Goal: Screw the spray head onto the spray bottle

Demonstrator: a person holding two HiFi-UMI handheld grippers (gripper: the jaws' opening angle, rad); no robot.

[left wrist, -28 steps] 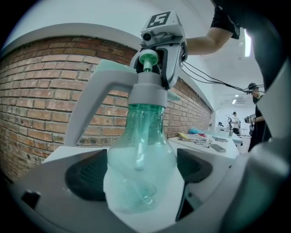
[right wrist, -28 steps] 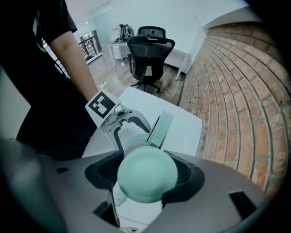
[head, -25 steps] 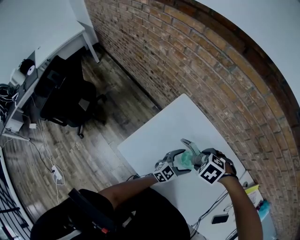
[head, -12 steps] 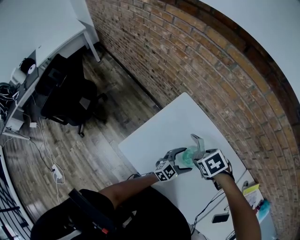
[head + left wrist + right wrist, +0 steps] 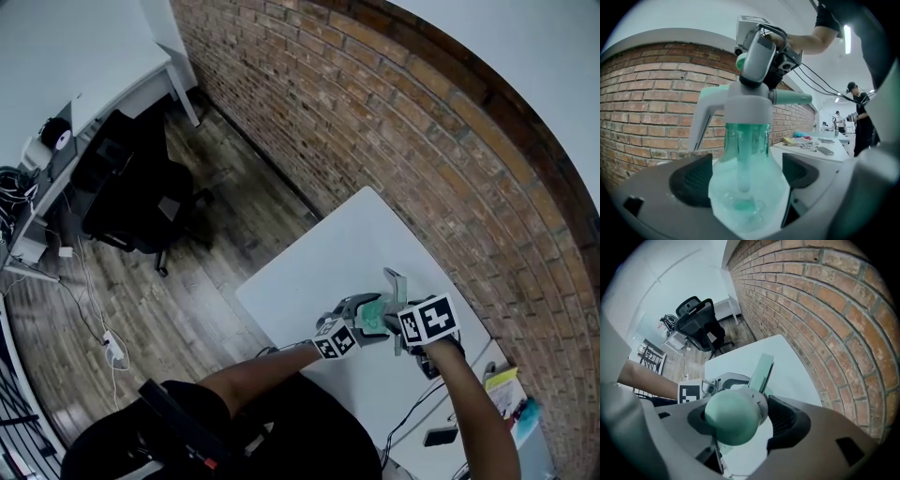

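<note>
spray head (image 5: 732,417): between fingers (image 5: 786,420), seemingly gripped | trigger (image 5: 764,371): pointing away | white table (image 5: 799,369) below

Setting: shared office or lab workroom.
Walls: exposed brick wall (image 5: 394,122) along one side, plain white elsewhere.
Floor: wood planks (image 5: 187,262), with loose cables (image 5: 94,309) running to a power strip (image 5: 117,349).
Furniture: white surface (image 5: 319,272) against the brick; black office chair (image 5: 141,202) at a second white desk (image 5: 84,66).
Neighbouring surface: phone (image 5: 825,150), glasses (image 5: 809,146), papers (image 5: 794,140).
Occupants: a person (image 5: 857,105) standing in the background.
</note>
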